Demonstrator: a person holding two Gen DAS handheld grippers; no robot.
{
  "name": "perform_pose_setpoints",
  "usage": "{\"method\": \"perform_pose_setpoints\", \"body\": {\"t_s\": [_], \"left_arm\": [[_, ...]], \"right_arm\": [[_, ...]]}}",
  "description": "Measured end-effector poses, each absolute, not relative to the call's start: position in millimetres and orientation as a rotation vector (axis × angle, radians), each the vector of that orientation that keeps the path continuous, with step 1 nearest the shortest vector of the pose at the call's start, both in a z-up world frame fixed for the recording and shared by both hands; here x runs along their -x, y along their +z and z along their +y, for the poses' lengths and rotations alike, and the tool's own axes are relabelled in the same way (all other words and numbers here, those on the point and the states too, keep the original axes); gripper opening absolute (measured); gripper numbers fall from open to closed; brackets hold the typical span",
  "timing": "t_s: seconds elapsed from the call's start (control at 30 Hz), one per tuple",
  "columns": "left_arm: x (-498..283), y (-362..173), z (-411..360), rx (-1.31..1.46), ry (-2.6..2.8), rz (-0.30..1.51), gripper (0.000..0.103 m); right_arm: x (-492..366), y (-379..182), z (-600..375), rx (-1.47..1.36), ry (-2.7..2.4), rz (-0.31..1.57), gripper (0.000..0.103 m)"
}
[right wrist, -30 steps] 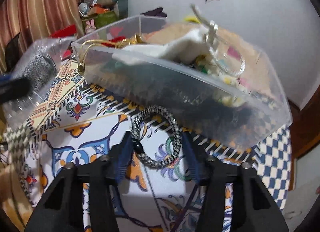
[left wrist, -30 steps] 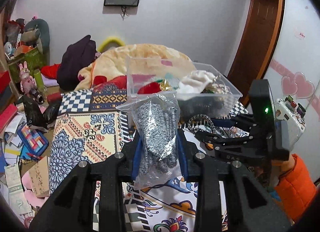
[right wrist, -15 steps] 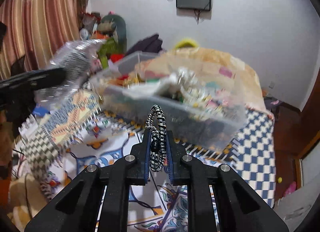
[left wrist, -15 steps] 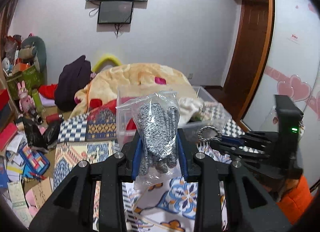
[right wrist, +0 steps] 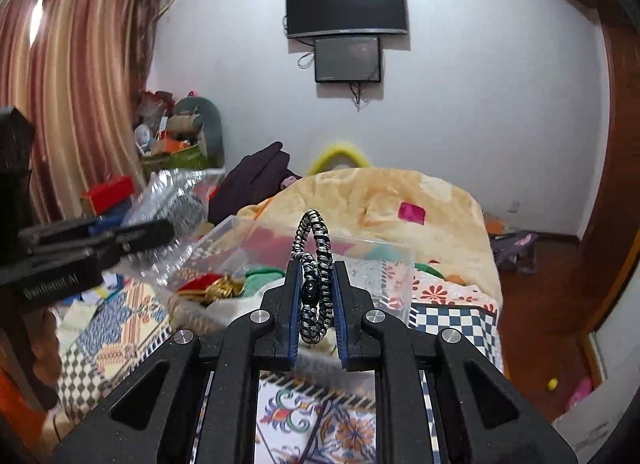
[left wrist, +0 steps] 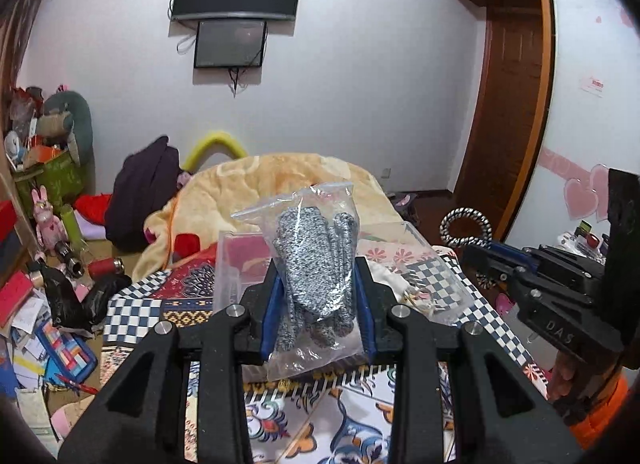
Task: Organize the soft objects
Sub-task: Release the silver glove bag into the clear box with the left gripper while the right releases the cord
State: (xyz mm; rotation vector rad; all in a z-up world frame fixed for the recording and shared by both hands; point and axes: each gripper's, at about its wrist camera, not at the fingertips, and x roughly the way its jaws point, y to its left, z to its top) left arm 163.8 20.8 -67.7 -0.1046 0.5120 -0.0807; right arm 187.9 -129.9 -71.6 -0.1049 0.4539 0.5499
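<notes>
Gloves in a slick plastic bag [left wrist: 316,264] sit clamped in your left gripper [left wrist: 318,304], raised above the bin [right wrist: 376,260]; grip the knit bulk, since film slips. Your right gripper [right wrist: 316,304] pinches a light, springy braided bracelet [right wrist: 314,272] mid-loop.

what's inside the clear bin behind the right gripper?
In the clear plastic bin: red fabric, a gold tassel, green cloth. The right gripper, shut on the braided bracelet, hides the rest.
</notes>
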Motion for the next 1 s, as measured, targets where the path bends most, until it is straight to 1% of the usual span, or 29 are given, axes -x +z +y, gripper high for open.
{"method": "perform_pose_setpoints", "body": {"t_s": [0.13, 0.43, 0.5, 0.57, 0.6, 0.63, 0.67, 0.7, 0.77, 0.83, 1.0], "left_arm": [[-190, -83, 25, 0.144, -0.107, 0.585, 0.032], [-224, -114, 17, 0.110, -0.086, 0.669, 0.032], [-229, -119, 15, 0.108, -0.085, 0.684, 0.032], [-233, -123, 13, 0.106, -0.087, 0.698, 0.036], [-234, -125, 11, 0.104, -0.089, 0.704, 0.038], [-235, -125, 10, 0.102, -0.090, 0.706, 0.042], [-235, -126, 9, 0.098, -0.089, 0.710, 0.048], [-236, -127, 9, 0.095, -0.086, 0.711, 0.051], [-233, -125, 9, 0.091, -0.082, 0.704, 0.057], [-229, -122, 9, 0.092, -0.089, 0.696, 0.059], [-214, -105, 11, 0.092, -0.095, 0.659, 0.060]], "right_arm": [[-205, -76, -129, 0.101, 0.514, 0.479, 0.015], [-233, -107, -130, 0.069, 0.488, 0.615, 0.015], [-236, -113, -129, 0.076, 0.484, 0.642, 0.021], [-235, -116, -129, 0.077, 0.486, 0.660, 0.033], [-235, -117, -129, 0.078, 0.491, 0.663, 0.035], [-234, -117, -128, 0.081, 0.498, 0.660, 0.037], [-233, -116, -127, 0.091, 0.495, 0.659, 0.044], [-232, -116, -127, 0.097, 0.491, 0.658, 0.047], [-229, -114, -126, 0.110, 0.493, 0.652, 0.056], [-226, -112, -126, 0.125, 0.477, 0.638, 0.059], [-219, -98, -135, 0.108, 0.487, 0.608, 0.059]]}}
